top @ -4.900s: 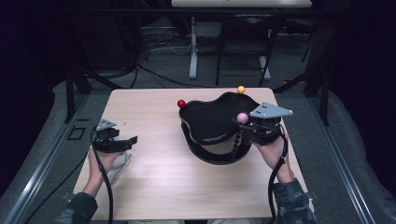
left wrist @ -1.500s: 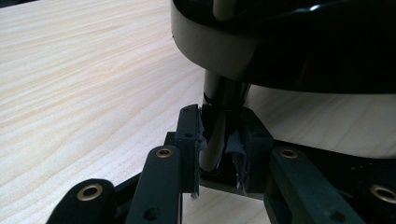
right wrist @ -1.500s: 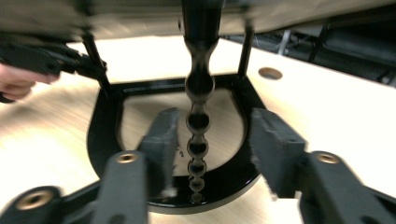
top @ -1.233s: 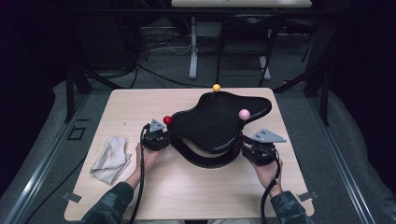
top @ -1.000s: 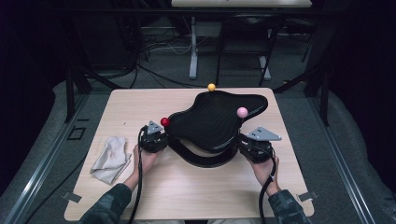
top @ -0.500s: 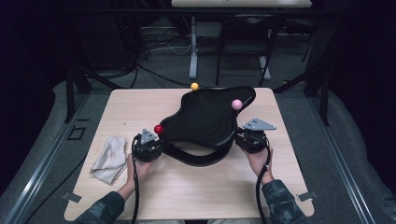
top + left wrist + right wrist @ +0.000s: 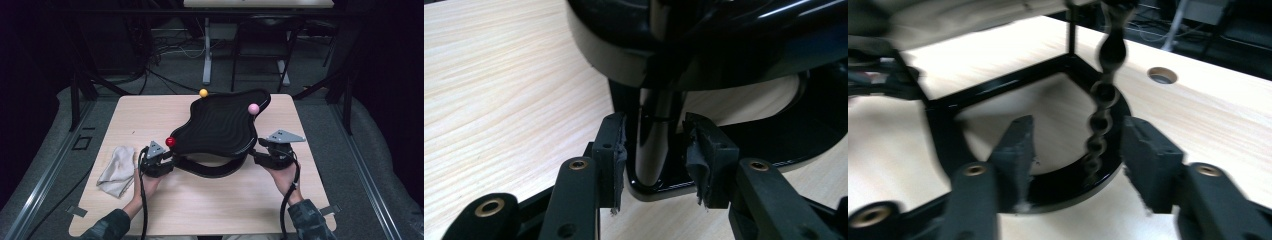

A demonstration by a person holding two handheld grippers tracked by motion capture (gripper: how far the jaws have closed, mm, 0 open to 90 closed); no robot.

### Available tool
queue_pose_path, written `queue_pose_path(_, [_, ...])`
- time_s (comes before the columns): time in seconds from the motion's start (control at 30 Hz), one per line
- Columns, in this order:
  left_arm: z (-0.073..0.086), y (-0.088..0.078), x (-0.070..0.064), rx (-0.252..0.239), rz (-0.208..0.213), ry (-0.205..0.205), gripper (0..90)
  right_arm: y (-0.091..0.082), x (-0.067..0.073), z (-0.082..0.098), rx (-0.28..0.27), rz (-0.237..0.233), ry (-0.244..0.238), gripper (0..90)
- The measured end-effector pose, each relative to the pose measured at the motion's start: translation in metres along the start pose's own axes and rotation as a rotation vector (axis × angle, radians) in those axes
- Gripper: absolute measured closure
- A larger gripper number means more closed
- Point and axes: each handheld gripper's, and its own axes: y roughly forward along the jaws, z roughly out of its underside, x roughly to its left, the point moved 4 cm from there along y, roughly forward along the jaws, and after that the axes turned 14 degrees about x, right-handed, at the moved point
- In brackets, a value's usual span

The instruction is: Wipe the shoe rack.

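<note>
Now | your left gripper (image 7: 656,160) straddles the black stand (image 7: 215,131)'s upright post (image 7: 651,145), jaws apart, not clamped | right gripper (image 7: 1075,165) gapes around its wavy strut (image 7: 1100,125) | stand has shifted left between them: repositioning | cloth (image 7: 117,170) outboard of left.

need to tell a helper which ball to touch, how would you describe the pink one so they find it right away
Start at the wooden table and find the big black wavy tray on its stand in the middle. Three small balls sit around the tray's rim; the pink ball is at the far right edge, paler than the red ball near the left gripper and the yellow ball at the back.
</note>
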Motion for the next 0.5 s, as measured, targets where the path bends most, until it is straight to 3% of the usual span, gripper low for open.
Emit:
queue_pose_path(0.07, [-0.001,0.001,-0.002,0.004,0.005,0.015,62.1,-0.015,0.008,0.002,-0.003,-0.017,-0.016,35.1])
queue_pose_path(0.1, [-0.001,0.001,-0.002,0.003,0.010,0.018,62.7,-0.020,0.012,0.002,-0.016,-0.049,-0.025,33.0])
queue_pose_path(0.13, [-0.001,0.002,-0.002,0.002,0.009,0.016,63.1,-0.026,0.018,0.002,-0.014,-0.033,-0.031,31.0])
queue_pose_path(0.2, [-0.001,0.002,-0.001,-0.004,0.013,0.011,65.3,-0.034,0.028,0.001,-0.020,-0.046,-0.052,28.0])
queue_pose_path(0.27, [-0.001,0.001,0.001,-0.014,0.020,0.000,67.8,-0.039,0.038,-0.003,-0.027,-0.058,-0.073,25.2])
queue_pose_path(0.4, [0.000,0.001,0.002,-0.016,0.006,0.018,71.2,-0.043,0.050,-0.011,-0.034,-0.072,-0.086,22.1])
queue_pose_path(0.43, [0.000,0.001,0.002,-0.017,0.007,0.016,72.6,-0.043,0.050,-0.012,-0.023,-0.046,-0.083,22.0])
queue_pose_path(0.5, [0.000,0.001,0.003,-0.018,0.009,0.020,73.8,-0.041,0.050,-0.012,-0.018,-0.039,-0.077,21.9])
